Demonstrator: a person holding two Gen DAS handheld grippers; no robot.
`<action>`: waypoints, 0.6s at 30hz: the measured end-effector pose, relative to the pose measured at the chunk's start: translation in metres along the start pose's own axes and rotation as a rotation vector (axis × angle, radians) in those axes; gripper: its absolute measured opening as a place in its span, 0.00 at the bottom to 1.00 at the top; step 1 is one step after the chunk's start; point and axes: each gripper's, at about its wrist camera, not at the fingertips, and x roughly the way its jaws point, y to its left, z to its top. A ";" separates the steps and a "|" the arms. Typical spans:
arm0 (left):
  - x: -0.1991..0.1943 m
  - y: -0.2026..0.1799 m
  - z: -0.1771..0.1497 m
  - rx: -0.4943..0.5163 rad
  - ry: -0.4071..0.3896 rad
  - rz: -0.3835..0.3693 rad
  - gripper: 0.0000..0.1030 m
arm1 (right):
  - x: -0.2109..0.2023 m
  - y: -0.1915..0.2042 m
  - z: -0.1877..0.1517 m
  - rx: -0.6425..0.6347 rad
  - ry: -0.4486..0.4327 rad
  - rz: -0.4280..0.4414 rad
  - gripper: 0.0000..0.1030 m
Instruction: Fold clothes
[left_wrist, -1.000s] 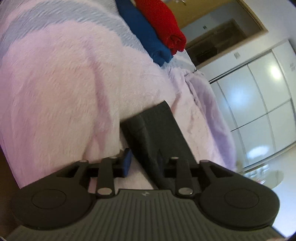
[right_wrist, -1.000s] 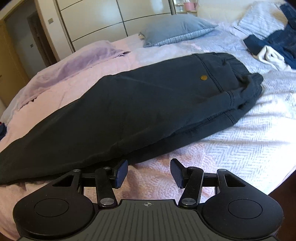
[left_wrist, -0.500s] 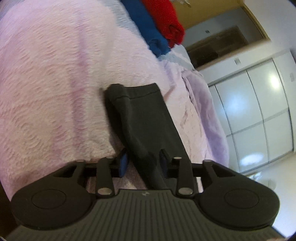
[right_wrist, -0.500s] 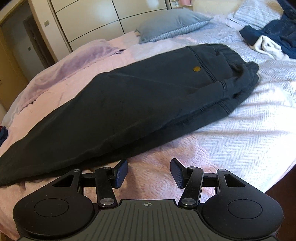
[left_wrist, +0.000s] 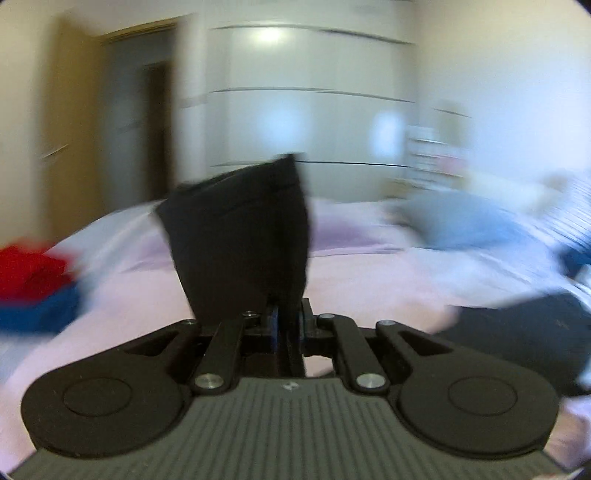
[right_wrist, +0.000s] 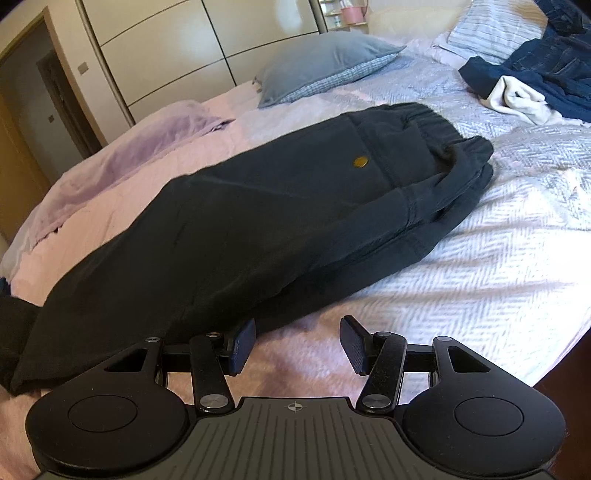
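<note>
The bed fills most of the right wrist view, covered by a pale pink and white textured spread. A white wardrobe with curved panel doors stands behind it, beside a wooden door frame at the left edge.

The dark trousers lie lengthwise across the bed, folded leg over leg, the elastic waistband toward the right and the legs running down to the left. A small brass-coloured button shows on the upper layer near the waist. The leg end at the far left is raised off the spread.

A lilac blanket lies bunched at the far side of the bed. A blue-grey pillow rests near the head end. A pile of denim garments with a white garment sits at the upper right, well apart from the trousers. In the blurred left wrist view, red and blue folded items lie at the left of the bed.

The left gripper is clamped on the trouser leg end, which stands up from between the narrow jaws, clear of the spread. The view is heavily motion-blurred.

The right gripper hovers just above the bed at the near edge of the trousers, jaws wide apart and holding nothing; its left pad lies just beside the fabric edge.
</note>
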 end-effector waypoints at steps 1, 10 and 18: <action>0.013 -0.024 -0.003 0.027 0.030 -0.089 0.09 | 0.000 -0.002 0.002 0.003 -0.005 0.001 0.53; 0.069 -0.102 -0.071 0.064 0.338 -0.259 0.16 | -0.009 -0.019 0.020 0.036 -0.031 0.020 0.53; 0.024 -0.028 -0.058 -0.196 0.319 -0.254 0.17 | 0.016 -0.013 0.033 0.408 0.099 0.474 0.53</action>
